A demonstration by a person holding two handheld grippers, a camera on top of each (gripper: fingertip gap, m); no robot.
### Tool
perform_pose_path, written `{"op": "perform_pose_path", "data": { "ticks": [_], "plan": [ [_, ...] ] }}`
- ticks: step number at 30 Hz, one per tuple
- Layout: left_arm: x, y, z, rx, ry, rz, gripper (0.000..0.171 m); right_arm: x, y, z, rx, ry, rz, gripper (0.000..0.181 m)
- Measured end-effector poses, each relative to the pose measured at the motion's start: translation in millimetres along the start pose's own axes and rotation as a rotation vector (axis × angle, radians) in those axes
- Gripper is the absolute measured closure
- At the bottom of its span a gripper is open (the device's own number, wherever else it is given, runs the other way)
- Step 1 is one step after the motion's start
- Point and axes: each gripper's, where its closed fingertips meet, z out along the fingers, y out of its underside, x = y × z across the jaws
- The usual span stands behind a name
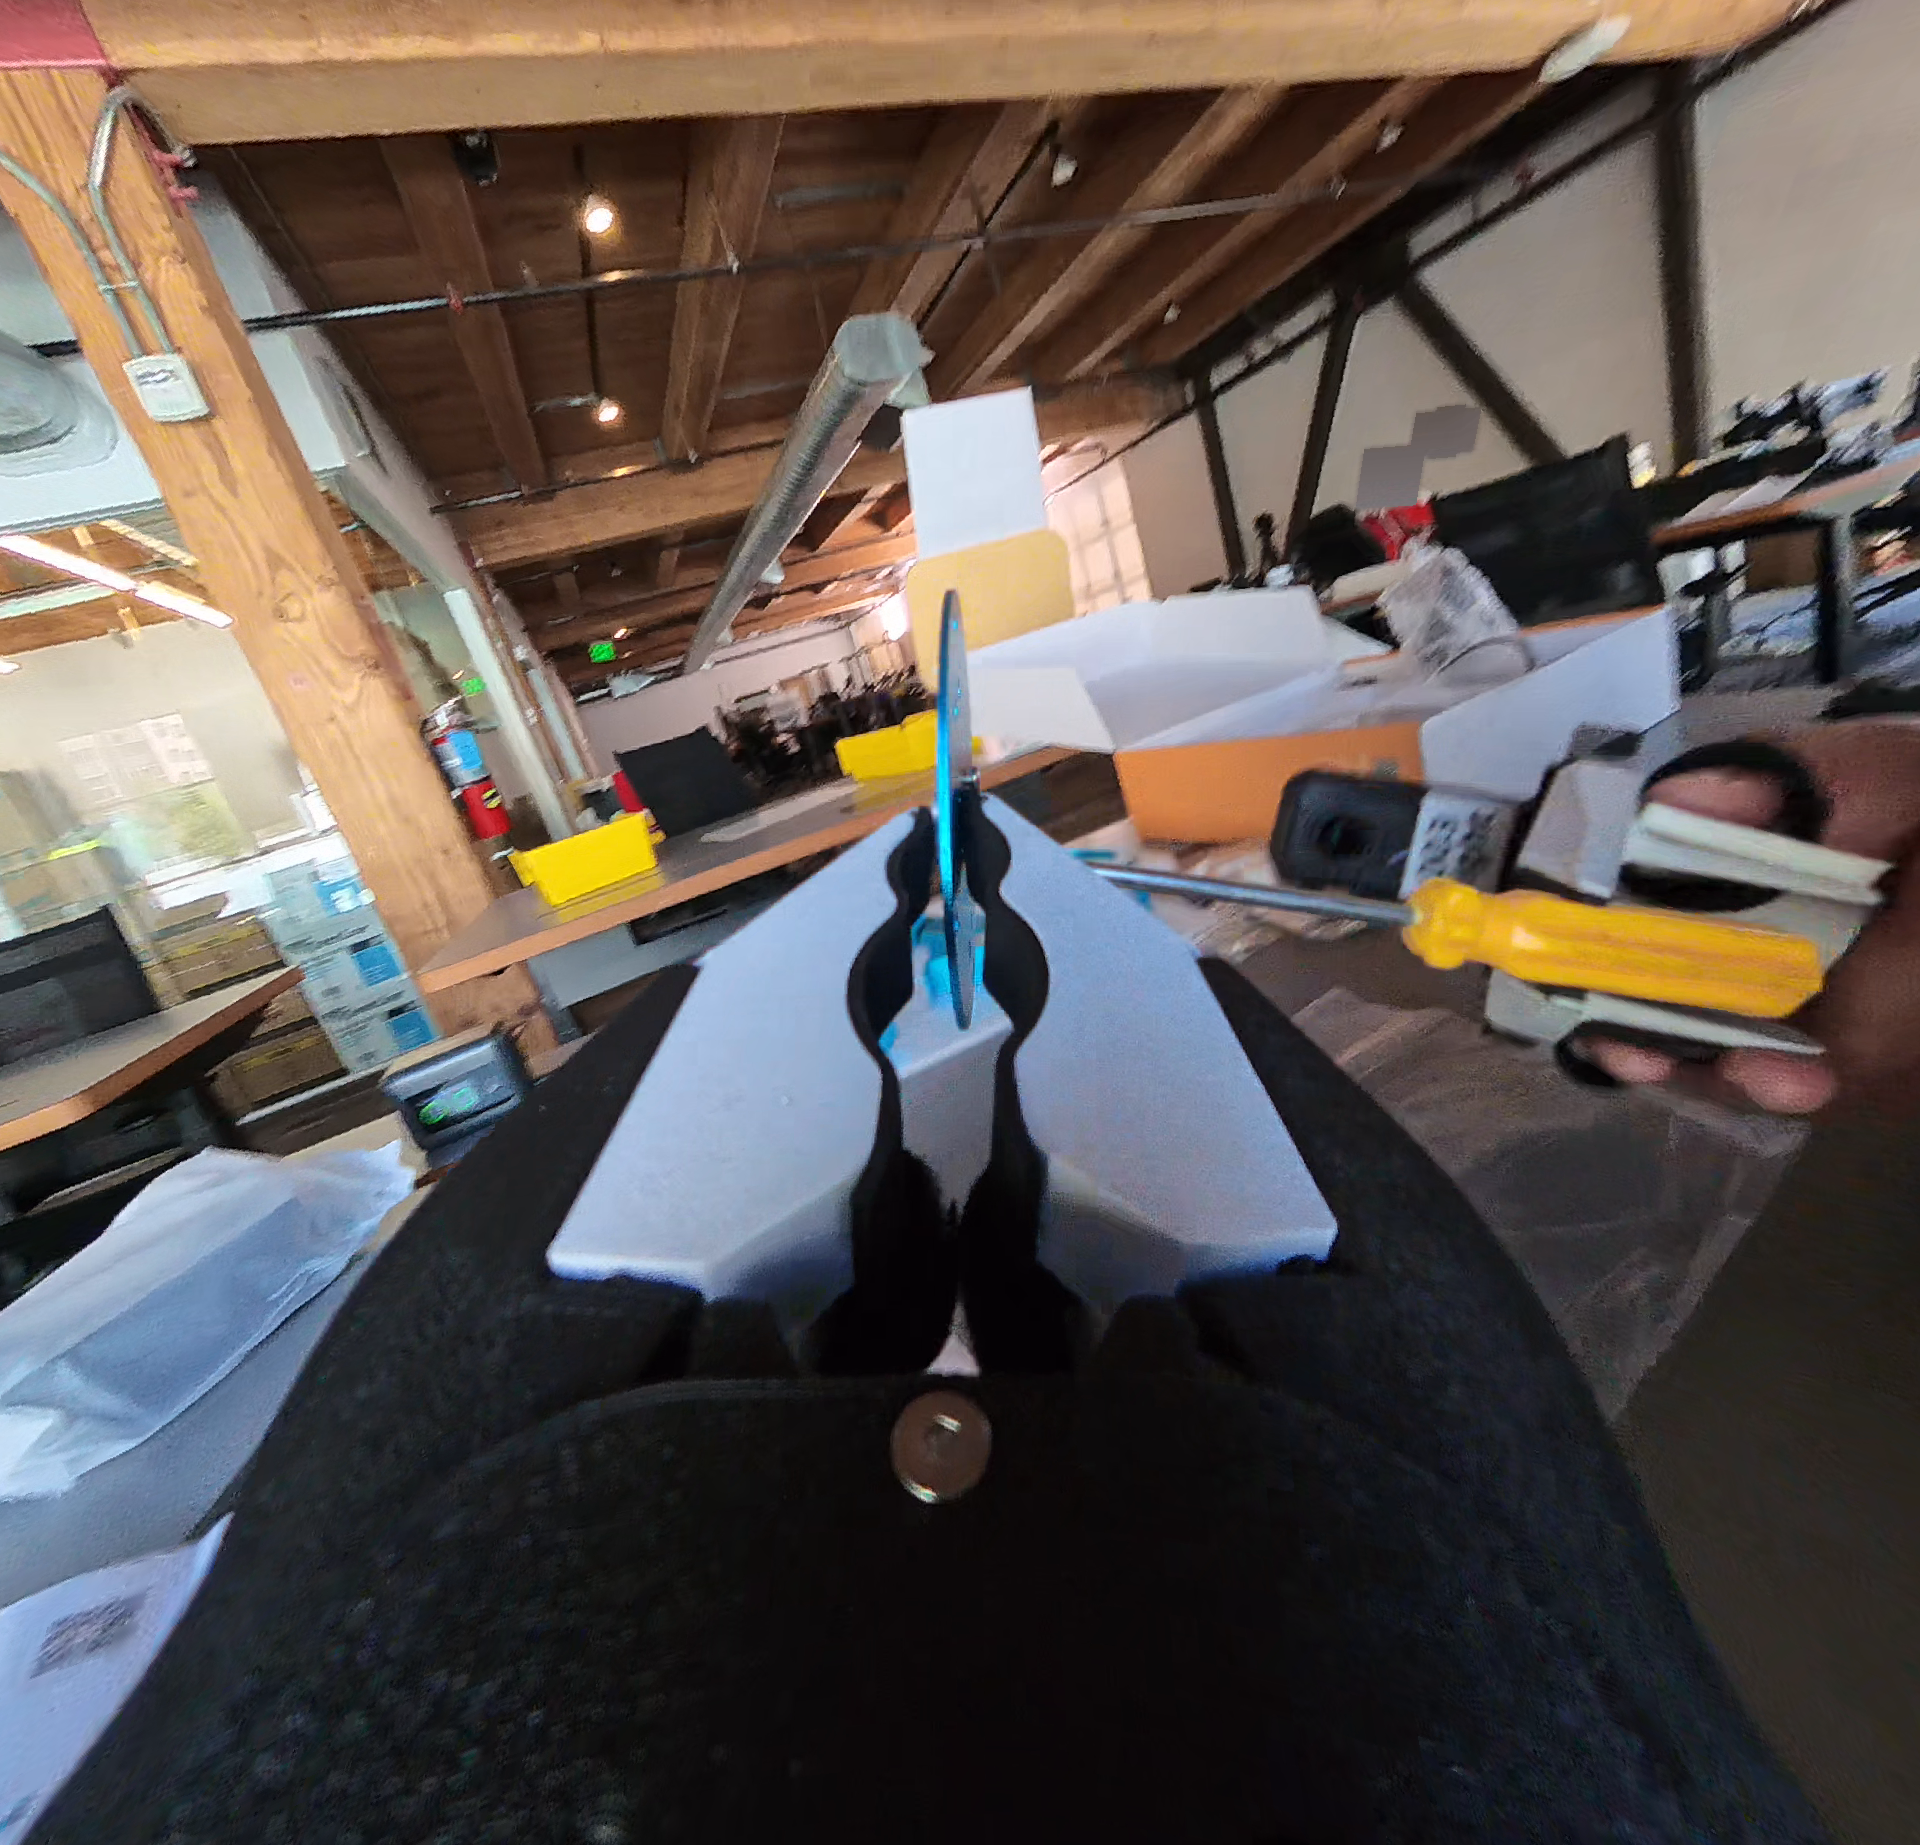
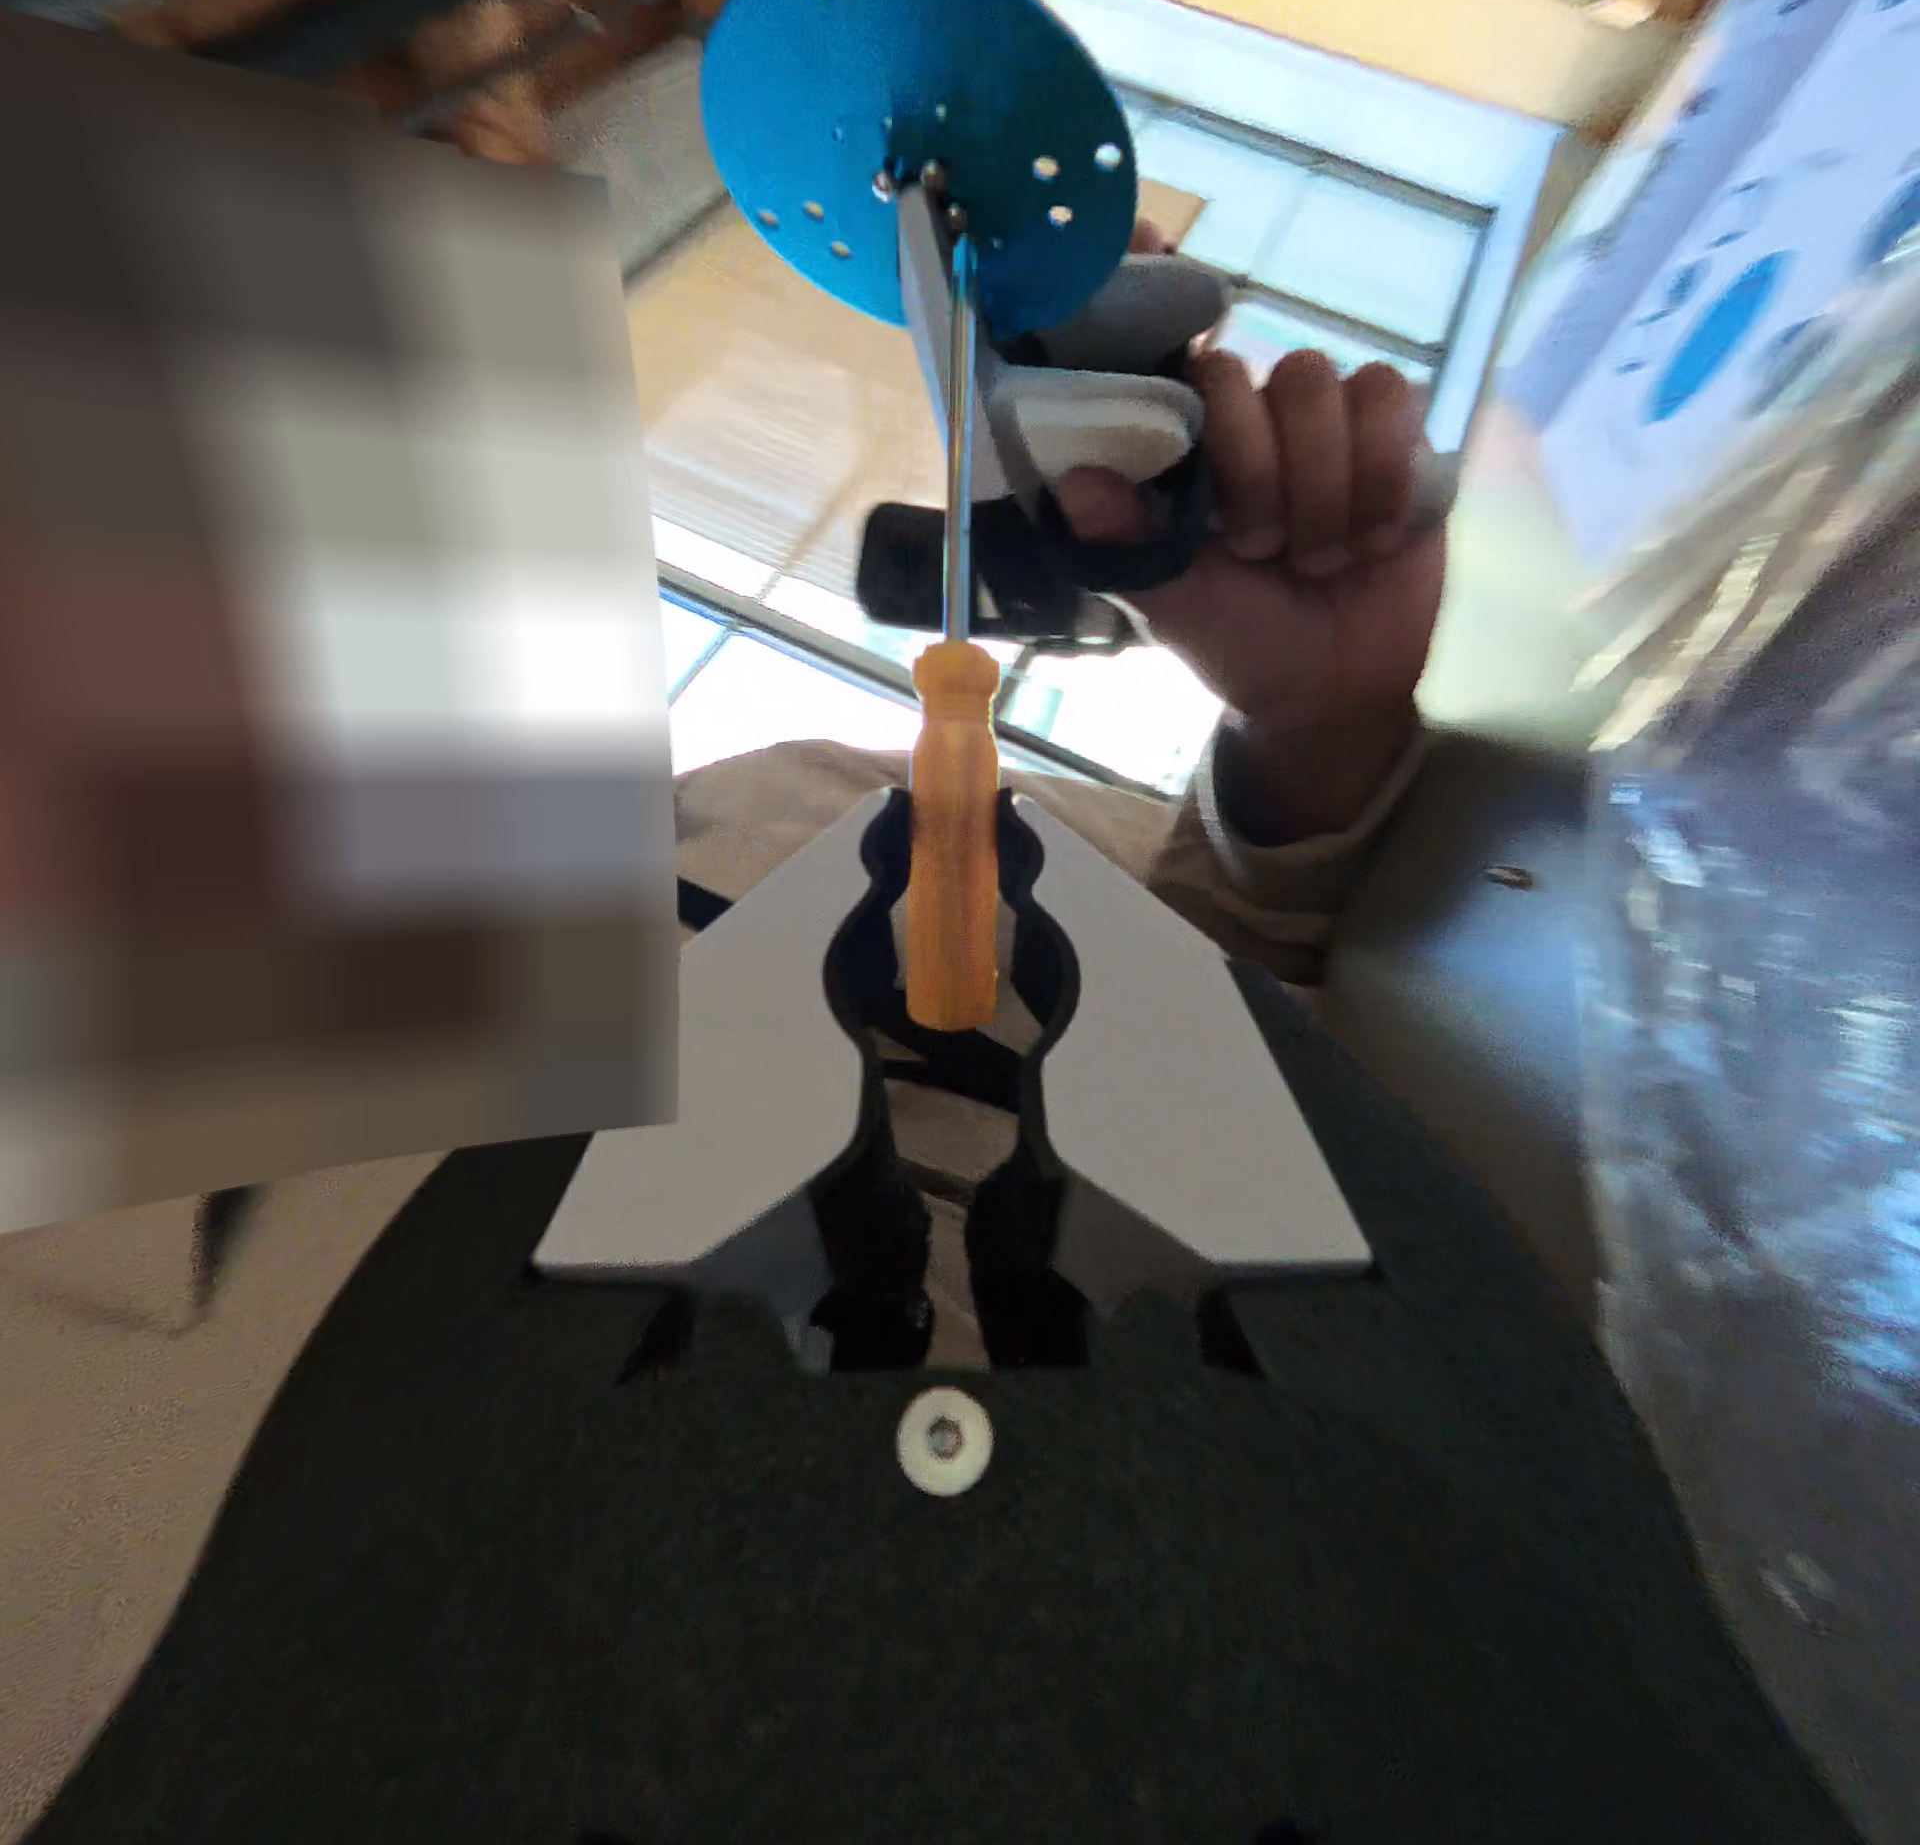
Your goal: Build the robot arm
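My left gripper (image 1: pixel 951 839) is shut on a thin blue disc (image 1: pixel 953 746), held edge-on and upright between its pads. My right gripper (image 2: pixel 951 829) is shut on the yellow handle of a screwdriver (image 2: pixel 951 860). In the right wrist view the steel shaft (image 2: pixel 958 445) runs up to the middle of the blue disc (image 2: pixel 831 102), which has several small holes, and the tip sits by the small screws there. In the left wrist view the screwdriver (image 1: pixel 1610 948) comes in from the right, its shaft tip reaching the disc. A hand (image 2: pixel 1309 569) holds the left gripper.
An open orange and white box (image 1: pixel 1278 767) stands behind on the table. Yellow bins (image 1: pixel 592 860) sit on a farther table. A wooden post (image 1: pixel 239 548) rises at the left. Clear plastic wrap (image 1: pixel 166 1307) lies at lower left. A printed sheet (image 2: pixel 1704 268) shows at the right. Left tips to right tips: about 12 cm.
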Motion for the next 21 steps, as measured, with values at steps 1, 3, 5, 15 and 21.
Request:
{"op": "perform_pose_path", "data": {
  "ticks": [1,3,5,15,21],
  "plan": [
    [-4.2,7.0,0.7,-0.037,-0.026,0.011,0.166,5.3,-2.5,-5.5,0.001,0.062,-0.033,0.166],
    [-12.2,25.7,3.1,-0.139,-0.071,-0.007,0.166,15.8,-10.1,-17.6,0.015,0.207,-0.116,0.167],
    [-16.1,49.6,6.3,-0.257,-0.09,-0.082,0.166,38.9,-16.2,-34.1,-0.016,0.489,-0.284,0.166],
    [-3.6,121.5,8.9,-0.616,-0.1,-0.303,0.166,77.3,-39.3,-79.8,-0.325,1.463,-1.016,0.166],
    [5.0,119.7,12.6,-0.615,-0.078,-0.278,0.166,80.2,-37.2,-82.0,-0.321,1.462,-0.984,0.166]
  ]
}}
